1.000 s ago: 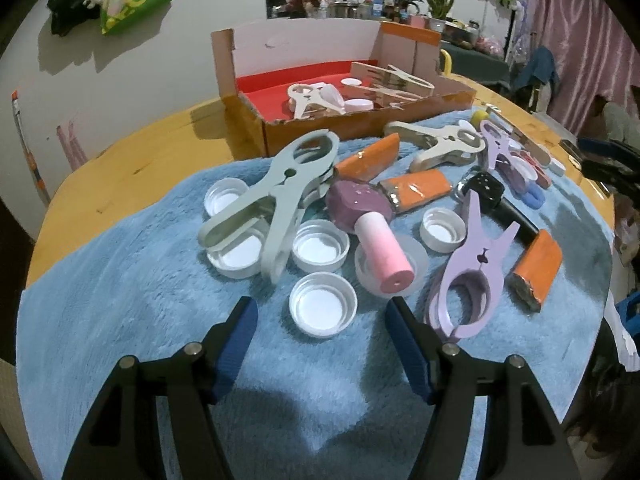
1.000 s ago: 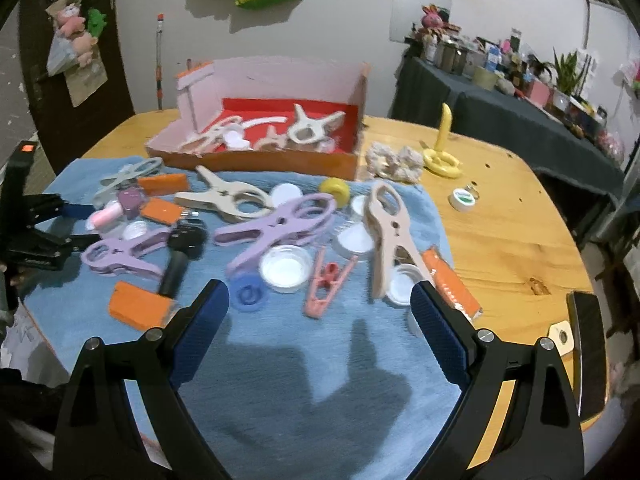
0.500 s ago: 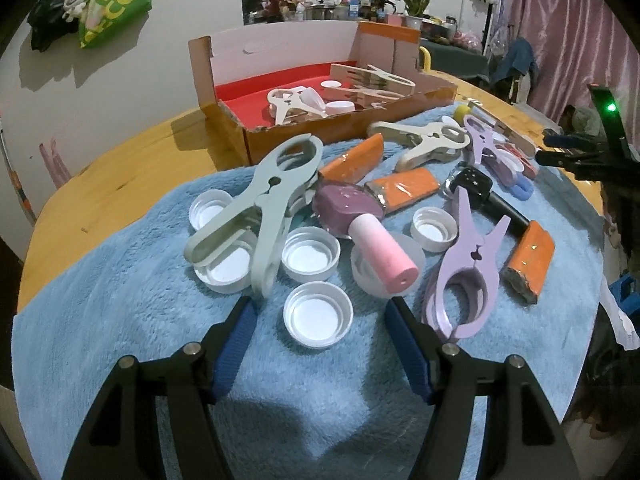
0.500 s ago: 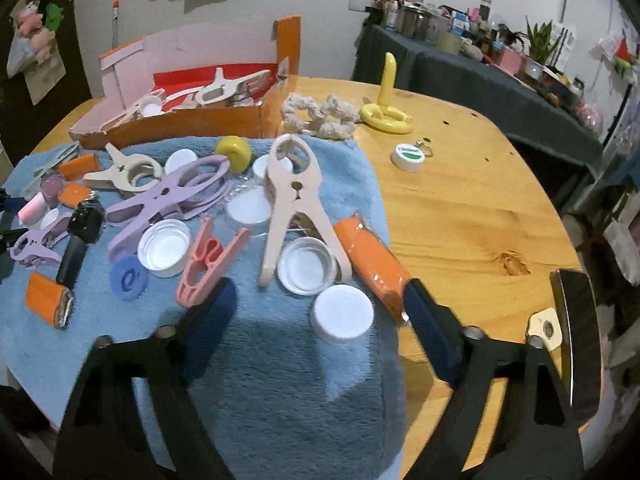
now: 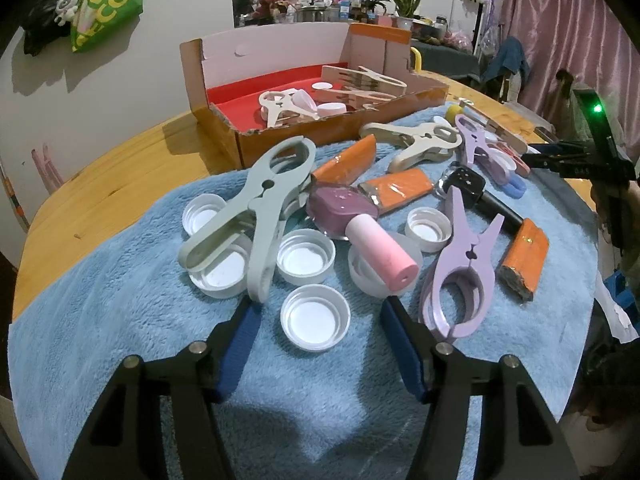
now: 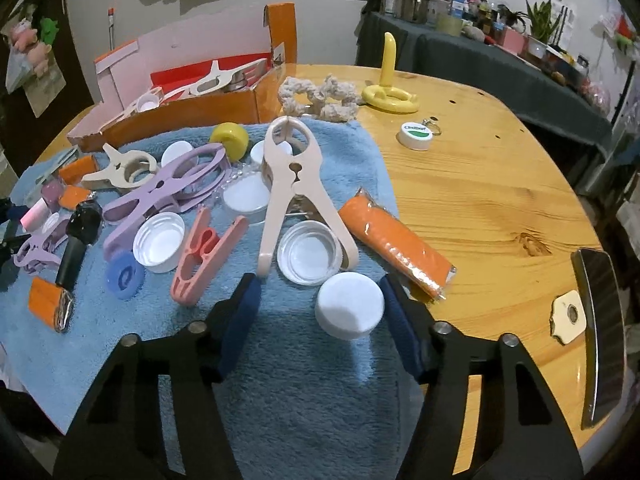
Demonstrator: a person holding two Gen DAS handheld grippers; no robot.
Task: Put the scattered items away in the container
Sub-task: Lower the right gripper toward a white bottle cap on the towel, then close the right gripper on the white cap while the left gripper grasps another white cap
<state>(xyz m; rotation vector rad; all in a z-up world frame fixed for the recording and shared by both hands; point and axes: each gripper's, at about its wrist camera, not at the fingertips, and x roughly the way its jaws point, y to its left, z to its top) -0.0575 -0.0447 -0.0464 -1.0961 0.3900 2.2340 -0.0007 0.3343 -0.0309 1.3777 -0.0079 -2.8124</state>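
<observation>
An open cardboard box (image 5: 256,136) with a red floor holds some clips and caps; it also shows in the right wrist view (image 6: 188,112). Clips, white caps and orange packets lie scattered on a blue towel (image 5: 120,320). My left gripper (image 5: 316,336) is open, its jaws on either side of a white cap (image 5: 315,322). A grey-green clip (image 5: 256,208) and a pink-capped bottle (image 5: 372,252) lie just beyond. My right gripper (image 6: 320,308) is open, its jaws on either side of a white lid (image 6: 349,311). A pale pink clip (image 6: 296,184) and an orange packet (image 6: 394,242) lie just beyond.
A round wooden table (image 6: 480,184) carries the towel. On its bare part are a rope toy (image 6: 320,98), a yellow ring stand (image 6: 390,88), a small green-and-white cap (image 6: 416,134) and a phone (image 6: 602,332) at the right edge. The right gripper shows at the far right of the left wrist view (image 5: 580,156).
Both grippers have moved forward and lower toward the towel. The white cap now sits between the left jaws, and the white lid between the right jaws.
</observation>
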